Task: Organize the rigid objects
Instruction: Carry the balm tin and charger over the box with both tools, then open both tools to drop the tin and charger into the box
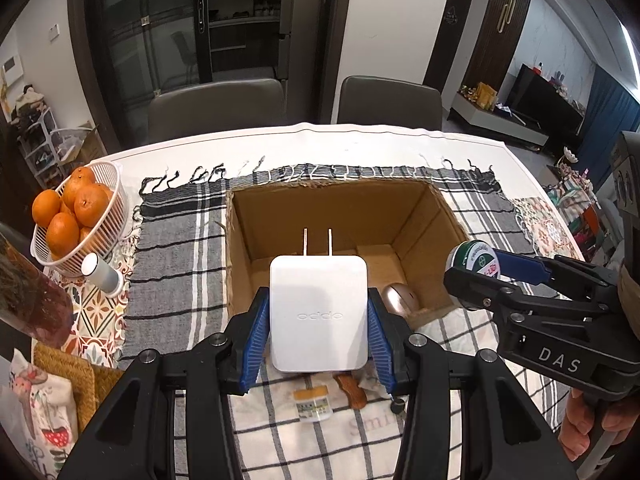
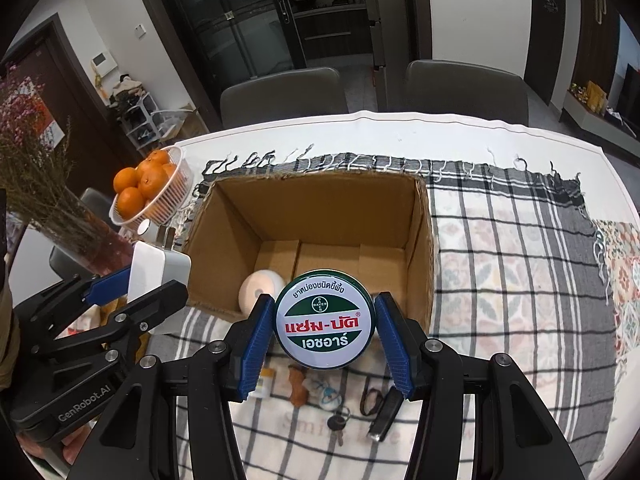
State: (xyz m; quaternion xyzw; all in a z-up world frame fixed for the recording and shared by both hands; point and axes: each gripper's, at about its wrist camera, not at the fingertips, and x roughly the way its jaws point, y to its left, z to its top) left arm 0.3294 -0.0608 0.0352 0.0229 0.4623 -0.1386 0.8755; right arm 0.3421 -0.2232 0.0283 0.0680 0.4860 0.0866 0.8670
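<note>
My left gripper (image 1: 318, 312) is shut on a white OPPO charger (image 1: 318, 312), prongs pointing forward, held above the near wall of the open cardboard box (image 1: 424, 216). My right gripper (image 2: 325, 324) is shut on a round green-and-white balm tin (image 2: 325, 324), held above the box's near edge (image 2: 216, 308). The right gripper and tin also show in the left wrist view (image 1: 476, 266); the left gripper and charger show in the right wrist view (image 2: 158, 276). A rose-gold mouse (image 1: 400, 298) lies inside the box. A small yellow-capped bottle (image 1: 313, 404) lies below on the cloth.
A white basket of oranges (image 1: 70, 216) and a white cylinder (image 1: 102, 276) stand at the left. A brown figurine (image 2: 297, 386), keys (image 2: 338, 424) and a black key fob (image 2: 386, 414) lie on the checked cloth near me. Dried flowers (image 2: 36, 184) stand far left. Two chairs stand behind the table.
</note>
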